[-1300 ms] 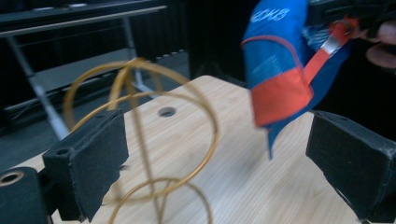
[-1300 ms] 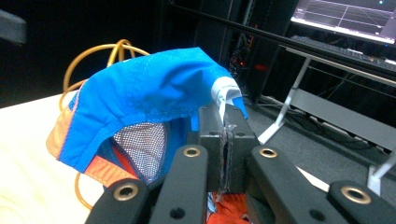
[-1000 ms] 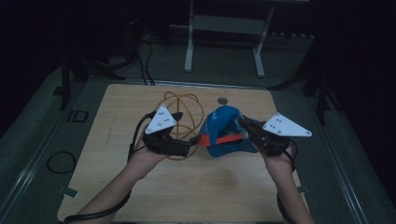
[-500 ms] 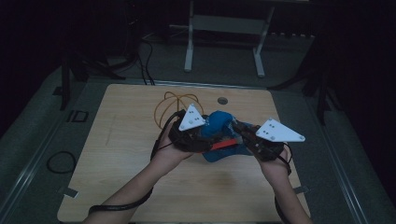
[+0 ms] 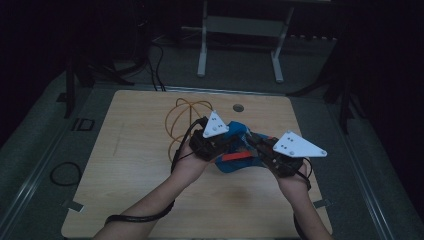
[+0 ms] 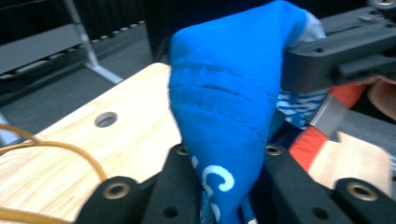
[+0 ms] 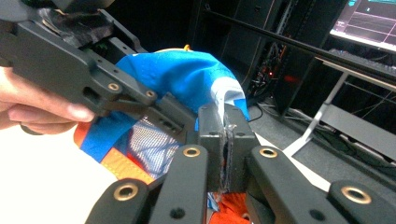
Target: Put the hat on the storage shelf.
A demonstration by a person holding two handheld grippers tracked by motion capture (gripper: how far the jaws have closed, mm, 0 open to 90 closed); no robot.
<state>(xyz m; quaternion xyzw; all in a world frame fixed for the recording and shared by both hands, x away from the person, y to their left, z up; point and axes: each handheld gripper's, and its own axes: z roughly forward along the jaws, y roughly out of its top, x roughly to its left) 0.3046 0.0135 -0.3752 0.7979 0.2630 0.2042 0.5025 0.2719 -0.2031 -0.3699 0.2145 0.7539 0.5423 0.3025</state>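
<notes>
Pinching blue garment (image 5: 239,150) mid-table, both grippers (left gripper (image 5: 220,145), right gripper (image 5: 267,152)) leave edges open.

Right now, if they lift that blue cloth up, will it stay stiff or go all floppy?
Probably floppy: the blue cloth folds and bunches where the left gripper pinches it. It looks thin and light, since the right gripper holds an edge squeezed flat. It shouldn't roll or break.

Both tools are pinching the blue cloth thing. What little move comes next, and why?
Probably ease the two apart to spread it. The left tool and right tool both clamp the blue garment, which sits bunched between them above the table.
</notes>
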